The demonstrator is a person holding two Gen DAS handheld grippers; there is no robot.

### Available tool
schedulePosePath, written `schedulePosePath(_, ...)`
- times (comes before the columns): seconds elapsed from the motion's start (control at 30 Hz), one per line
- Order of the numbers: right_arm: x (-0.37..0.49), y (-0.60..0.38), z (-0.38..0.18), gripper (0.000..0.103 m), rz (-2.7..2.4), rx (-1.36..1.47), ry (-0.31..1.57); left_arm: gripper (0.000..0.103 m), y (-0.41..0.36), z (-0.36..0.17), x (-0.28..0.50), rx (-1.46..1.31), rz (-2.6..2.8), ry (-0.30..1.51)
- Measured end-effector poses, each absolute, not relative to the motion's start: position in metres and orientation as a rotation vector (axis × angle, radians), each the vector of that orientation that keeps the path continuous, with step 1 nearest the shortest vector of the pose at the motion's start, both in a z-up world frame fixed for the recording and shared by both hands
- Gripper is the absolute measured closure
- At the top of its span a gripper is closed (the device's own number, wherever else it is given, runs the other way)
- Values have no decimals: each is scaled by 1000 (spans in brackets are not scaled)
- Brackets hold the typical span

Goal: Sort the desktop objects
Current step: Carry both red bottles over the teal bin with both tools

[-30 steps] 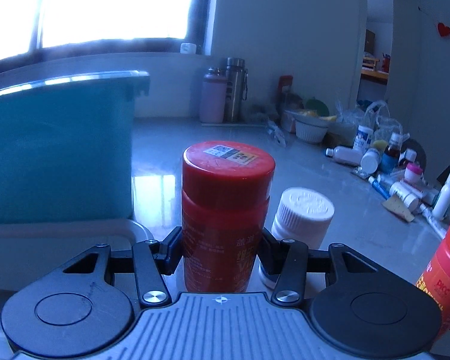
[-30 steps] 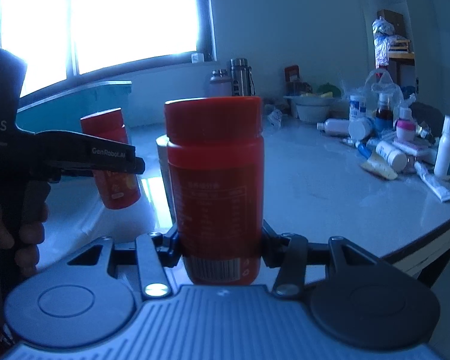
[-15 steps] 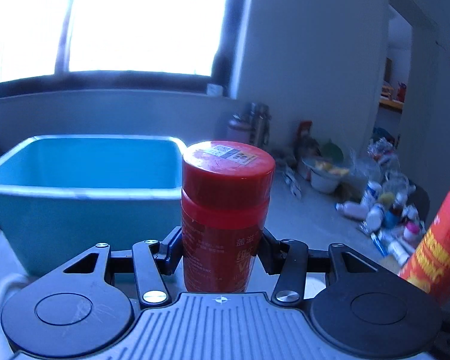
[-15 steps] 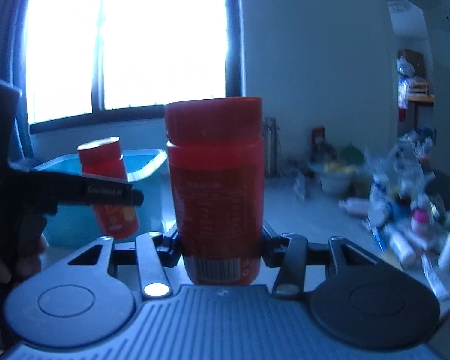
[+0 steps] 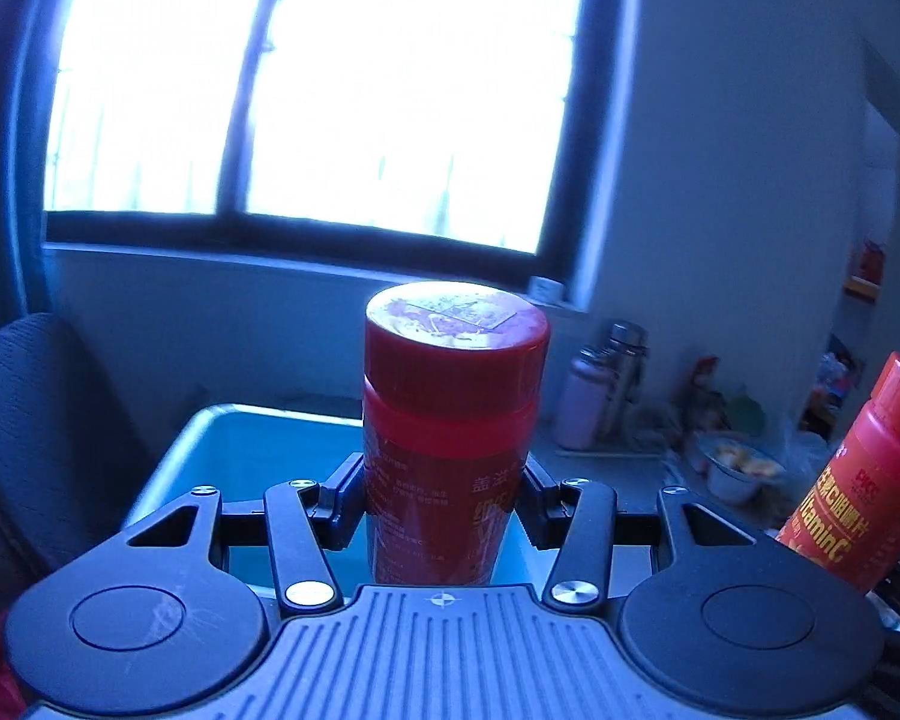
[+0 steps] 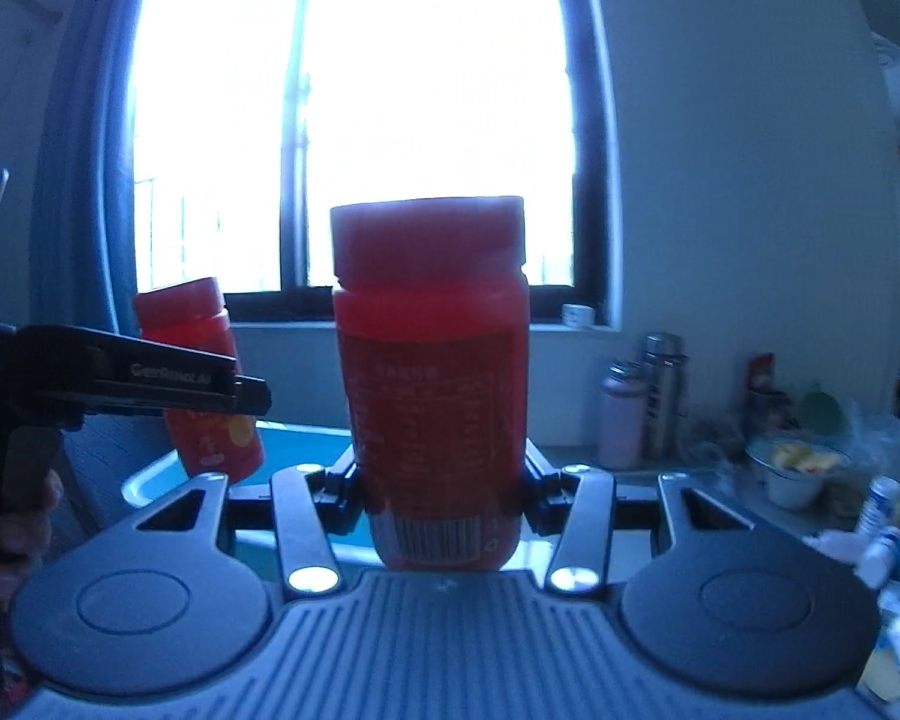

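My left gripper [image 5: 444,495] is shut on a short red bottle [image 5: 450,420] with a sticker on its cap, held upright above the near rim of the teal bin [image 5: 258,450]. My right gripper [image 6: 438,483] is shut on a taller red vitamin bottle [image 6: 432,384], held upright in the air. That tall bottle also shows at the right edge of the left wrist view [image 5: 858,480]. In the right wrist view the left gripper [image 6: 150,378] holds the short bottle [image 6: 204,396] above the bin [image 6: 306,444].
A pink flask [image 6: 621,414] and steel flasks [image 6: 663,396] stand at the back of the table. A white bowl [image 6: 792,474] and several small bottles [image 6: 882,528] lie on the right. A dark chair [image 5: 36,438] is left of the bin. A window is behind.
Both grippers have risen off the table with their red bottles and moved toward the teal bin; the white-capped bottle has dropped out of the left view.
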State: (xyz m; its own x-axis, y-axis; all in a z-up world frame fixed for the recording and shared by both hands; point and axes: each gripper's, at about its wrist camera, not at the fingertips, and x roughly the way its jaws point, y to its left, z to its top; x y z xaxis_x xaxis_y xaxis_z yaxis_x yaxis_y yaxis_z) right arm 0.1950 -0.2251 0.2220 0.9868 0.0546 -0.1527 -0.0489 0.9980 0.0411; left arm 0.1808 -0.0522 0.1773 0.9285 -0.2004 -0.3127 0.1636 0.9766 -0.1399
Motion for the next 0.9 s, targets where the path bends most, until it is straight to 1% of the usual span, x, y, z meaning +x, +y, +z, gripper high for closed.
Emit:
schedulePosePath(0.2, 237, -195, 231, 53, 89, 51, 170, 52, -10, 188, 214, -115, -136, 366)
schedulePosePath(0.43, 280, -167, 231, 53, 104, 50, 198, 52, 24, 183, 255, -100, -113, 414)
schedulePosePath(0.63, 319, -160, 217, 53, 109, 36, 275, 52, 27, 158, 289, -75, -110, 463)
schedulePosePath(0.9, 377, -167, 182, 53, 126, 43, 448, 52, 21, 113, 344, -84, -79, 605)
